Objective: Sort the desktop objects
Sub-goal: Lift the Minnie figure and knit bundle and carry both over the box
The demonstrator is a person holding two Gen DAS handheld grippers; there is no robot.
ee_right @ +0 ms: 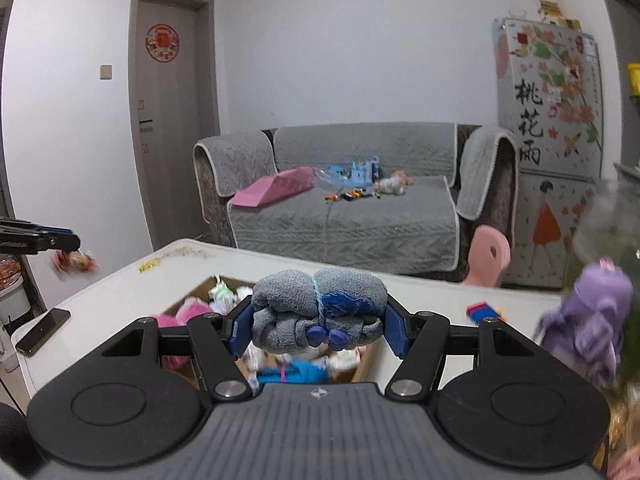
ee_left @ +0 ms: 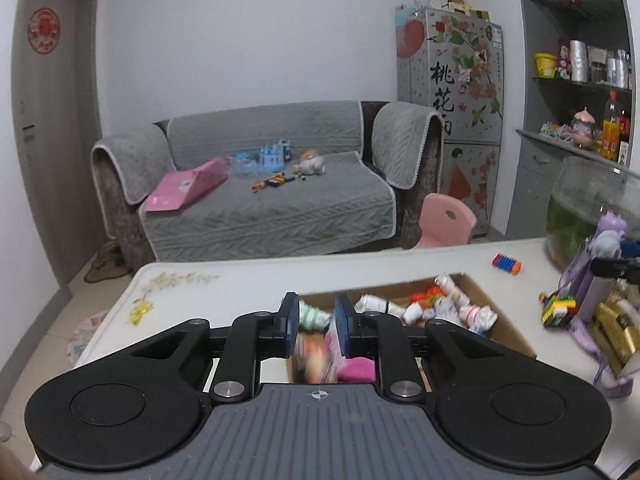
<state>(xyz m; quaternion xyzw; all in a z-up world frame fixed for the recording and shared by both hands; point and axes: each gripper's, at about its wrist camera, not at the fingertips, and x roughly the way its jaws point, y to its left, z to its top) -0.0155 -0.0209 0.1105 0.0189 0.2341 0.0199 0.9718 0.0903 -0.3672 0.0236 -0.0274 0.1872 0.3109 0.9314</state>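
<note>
Gripping a grey rolled sock bundle (ee_right: 318, 316) between its blue pads, the right hand-held gripper (ee_right: 318, 326) has its jaws about half apart, pressed on both ends of the roll. The left hand-held gripper (ee_left: 316, 322) has its jaws drawn close together; a blurred, colourful small toy (ee_left: 314, 354) hangs between its pads, though the blur hides exactly how it is caught. In the right wrist view that toy dangles under the other gripper's tip, far to the left.

Below and just ahead of both grippers sits an open cardboard box (ee_left: 508, 316) holding small rolled socks and soft toys. Right of the box lie a striped block (ee_left: 507, 263) and a brick toy (ee_left: 558, 308); a purple plush (ee_right: 592, 320) stands further right. A phone (ee_right: 42, 331) rests at the left corner of the white tabletop (ee_left: 248, 280).

Beyond the tabletop stand a grey sofa (ee_left: 264, 184), a pink chair (ee_left: 446, 220), a decorated fridge (ee_left: 452, 80) and a door (ee_right: 168, 120).
</note>
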